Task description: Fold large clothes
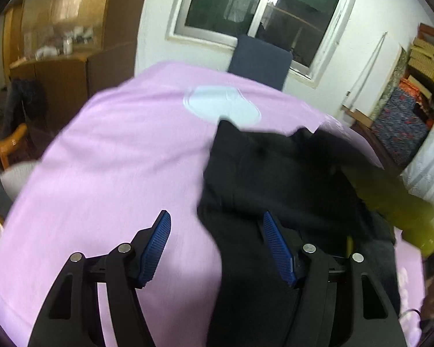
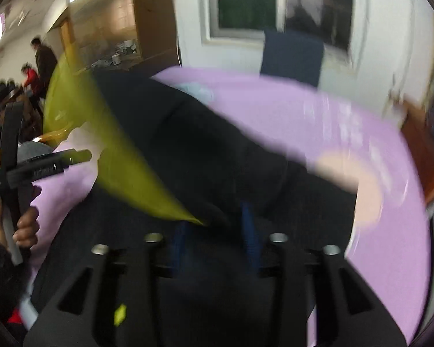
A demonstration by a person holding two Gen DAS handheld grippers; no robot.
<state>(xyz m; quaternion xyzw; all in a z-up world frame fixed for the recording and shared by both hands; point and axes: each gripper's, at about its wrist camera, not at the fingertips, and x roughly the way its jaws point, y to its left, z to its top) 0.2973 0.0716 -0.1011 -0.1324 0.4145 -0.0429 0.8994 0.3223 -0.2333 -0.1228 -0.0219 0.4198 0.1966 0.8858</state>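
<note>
Nearest in the left wrist view, the left gripper [image 1: 217, 248] stands with its jaws well apart and nothing between them, hovering over the seam where the black garment [image 1: 275, 179] meets the pink cloth [image 1: 115, 159] covering the table. A closing pinch here could catch the pink cloth along with the garment and drag both, spoiling the fold. In the right wrist view the right gripper [image 2: 217, 231] is smeared by blur; its blue fingers [image 2: 248, 231] sit partly apart over dark fabric, and whether they clamp anything I cannot tell. The garment's yellow-green panel [image 2: 124, 156] streams left from just ahead of them, so it may be loose and could flop back unfolded. The garment's outline, sleeves and hems are lost in blur and shadow. Farther off, the dark chair back [image 1: 260, 60] hides the table's far edge.
</note>
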